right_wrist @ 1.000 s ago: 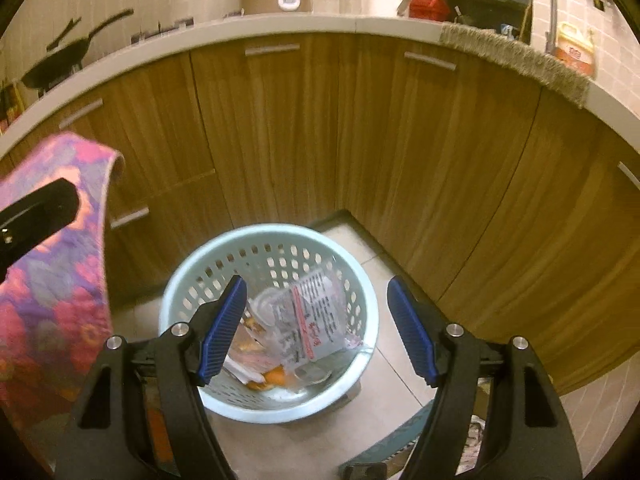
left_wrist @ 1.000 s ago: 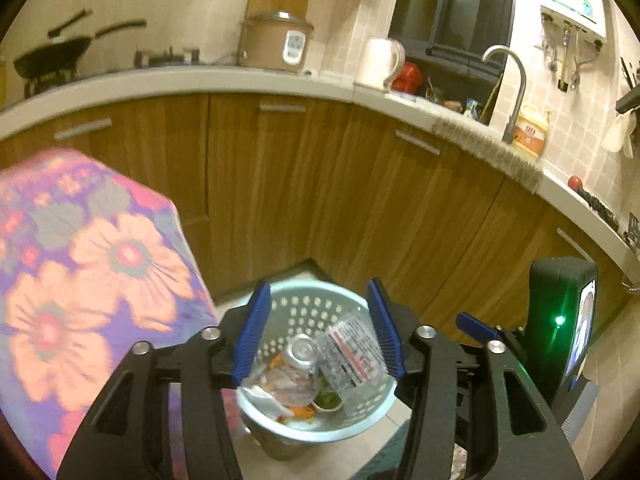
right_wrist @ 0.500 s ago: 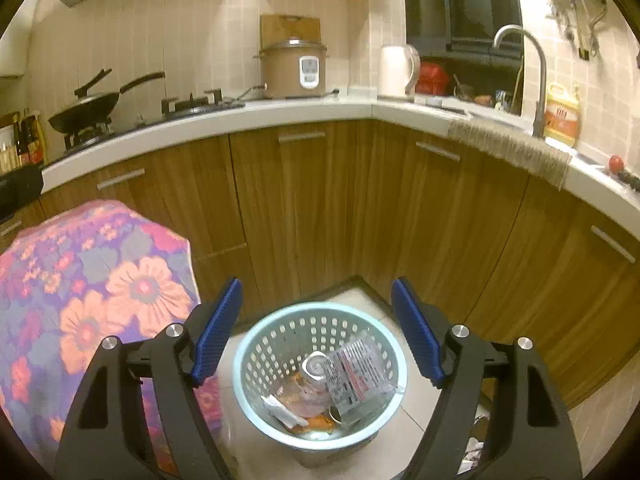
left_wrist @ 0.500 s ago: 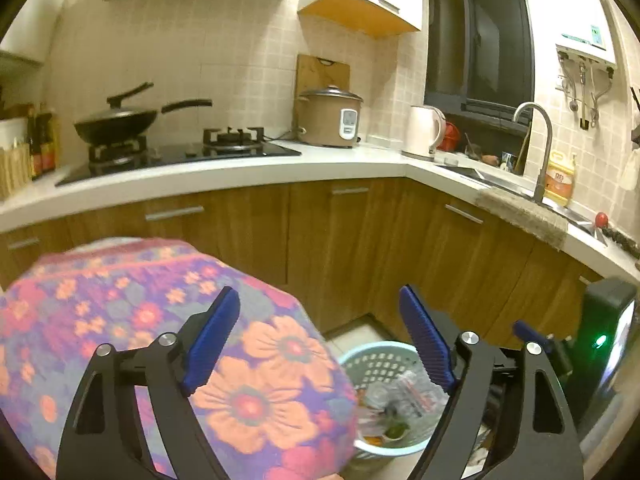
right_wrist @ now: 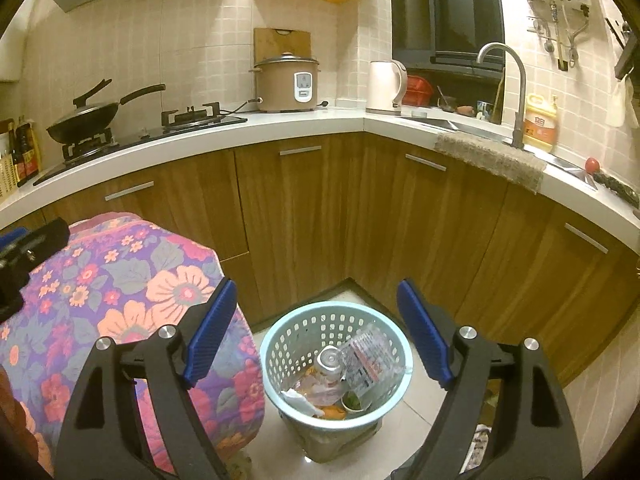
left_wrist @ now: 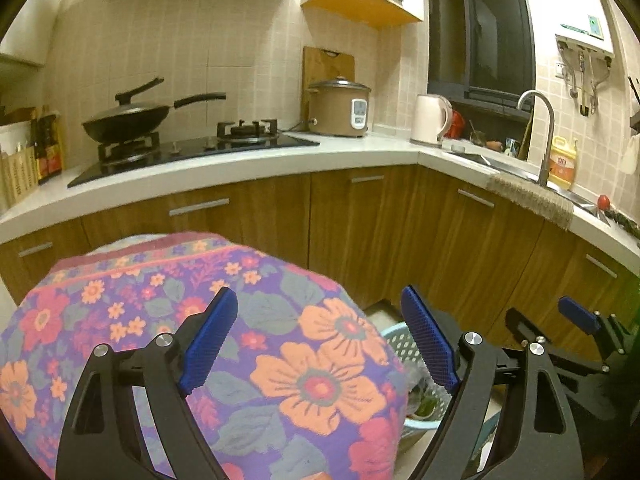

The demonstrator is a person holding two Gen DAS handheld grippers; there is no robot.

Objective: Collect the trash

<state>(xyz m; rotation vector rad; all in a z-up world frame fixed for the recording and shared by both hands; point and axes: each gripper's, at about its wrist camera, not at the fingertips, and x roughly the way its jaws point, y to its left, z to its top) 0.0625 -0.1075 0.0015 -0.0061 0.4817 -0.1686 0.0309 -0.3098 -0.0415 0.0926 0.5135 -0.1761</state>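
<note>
So it's an L-shaped kitchen counter (right_wrist: 320,124) over wood cabinets, with a big floral cloth (right_wrist: 132,292) draped on something at the left. On the floor in the corner sits the pale blue trash basket (right_wrist: 276,340), holding a can (right_wrist: 330,358), a clear printed wrapper (right_wrist: 366,360) and other scraps. The left gripper (left_wrist: 320,340) hangs spread wide and empty above the cloth. The right gripper (right_wrist: 316,328) is opening over the basket, nothing between its jaws.
</note>
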